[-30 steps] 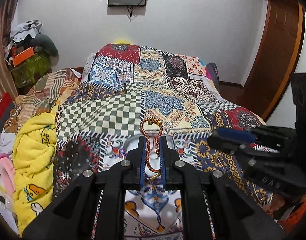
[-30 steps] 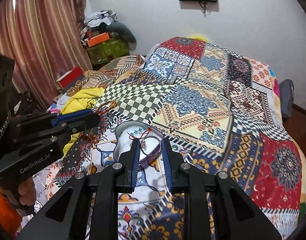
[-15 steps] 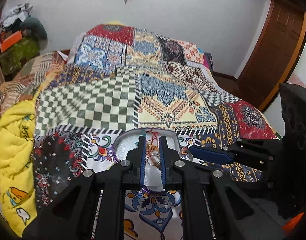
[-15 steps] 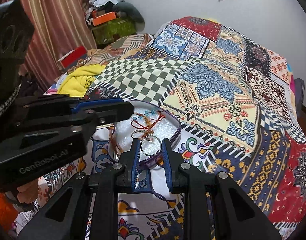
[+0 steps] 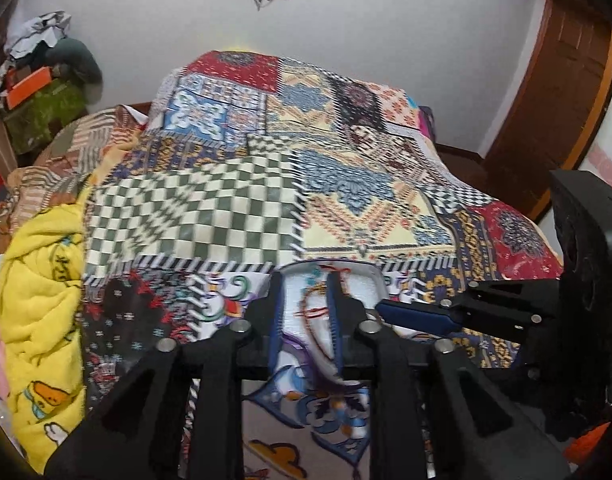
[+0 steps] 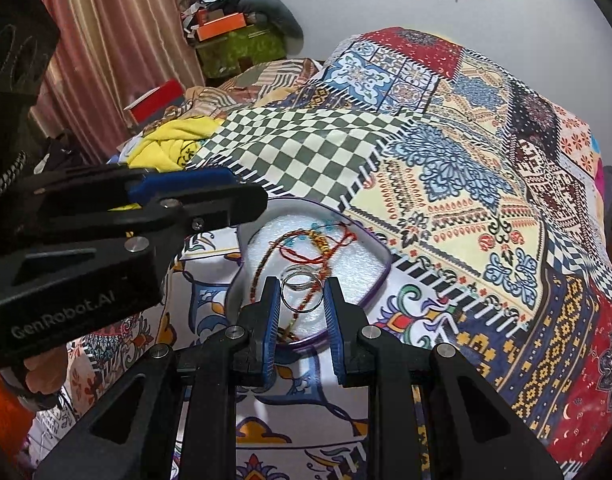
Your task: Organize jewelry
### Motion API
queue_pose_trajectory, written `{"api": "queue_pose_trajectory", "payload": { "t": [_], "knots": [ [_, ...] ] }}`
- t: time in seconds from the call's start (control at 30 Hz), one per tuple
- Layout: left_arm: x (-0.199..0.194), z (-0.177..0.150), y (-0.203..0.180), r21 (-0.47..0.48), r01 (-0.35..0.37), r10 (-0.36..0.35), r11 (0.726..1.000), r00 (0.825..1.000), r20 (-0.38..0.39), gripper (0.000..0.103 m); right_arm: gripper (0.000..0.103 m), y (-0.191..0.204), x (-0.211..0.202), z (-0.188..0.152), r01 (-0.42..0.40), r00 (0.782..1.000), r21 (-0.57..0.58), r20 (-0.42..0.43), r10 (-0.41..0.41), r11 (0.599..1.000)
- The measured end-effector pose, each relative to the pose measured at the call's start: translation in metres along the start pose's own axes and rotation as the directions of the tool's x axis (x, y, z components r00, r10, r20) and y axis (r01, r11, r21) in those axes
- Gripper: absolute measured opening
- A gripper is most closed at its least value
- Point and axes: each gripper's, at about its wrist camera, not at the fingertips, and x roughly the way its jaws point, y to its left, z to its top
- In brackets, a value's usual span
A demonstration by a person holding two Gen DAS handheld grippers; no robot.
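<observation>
Two grippers are in our hands above the patchwork bedspread (image 6: pixel 446 184), and one purple-rimmed tray (image 6: pixel 380 254) with a white foam lining sits on it between them. In the tray we count one red-and-gold beaded strand (image 6: pixel 265 264) with loose red cord, and two silver rings: one ring (image 6: pixel 301 298) is pinched upright between the blue pads of our right gripper (image 6: pixel 301 300), while a second ring (image 6: pixel 299 270) lies flat on the foam just behind it. Our right gripper points forward over the near rim of the tray, level, its jaws closed only as far as the ring's width. Our left gripper (image 5: pixel 306 304) hangs over the tray's left side, its jaws parted with nothing between them; through the gap in its own view we see the blurred strand lying on the foam. One yellow blanket (image 5: pixel 37 304) is bunched at the bed's left edge.
</observation>
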Motion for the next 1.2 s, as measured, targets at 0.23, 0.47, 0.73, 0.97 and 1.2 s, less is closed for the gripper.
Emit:
{"api": "queue_pose_trajectory", "payload": {
  "t": [0.23, 0.47, 0.73, 0.97, 1.2],
  "knots": [
    [-0.008, -0.007, 0.010, 0.004, -0.052, 0.052, 0.999, 0.999, 0.004, 0.036, 0.020, 0.005, 0.006, 0.000, 0.003, 1.000, -0.010, -0.017, -0.003, 1.000],
    [-0.014, -0.013, 0.010, 0.010, -0.071, 0.071, 0.997, 0.997, 0.008, 0.044, 0.020, 0.008, 0.005, 0.000, 0.013, 0.999, -0.017, -0.037, -0.014, 1.000],
    [-0.031, -0.010, 0.009, 0.003, -0.088, 0.088, 0.996, 0.996, 0.033, 0.048, 0.027, 0.008, -0.012, 0.000, 0.035, 0.999, -0.013, -0.013, -0.035, 0.999],
    [-0.052, -0.005, -0.006, 0.016, -0.089, 0.088, 0.996, 0.994, 0.061, 0.051, 0.028, -0.005, -0.047, -0.001, 0.068, 0.997, 0.028, 0.046, -0.069, 0.997],
    [-0.064, -0.006, -0.034, 0.045, -0.073, 0.069, 0.996, 0.995, 0.071, 0.053, 0.028, -0.029, -0.084, -0.012, 0.109, 0.989, 0.083, 0.094, -0.117, 0.991]
  ]
}}
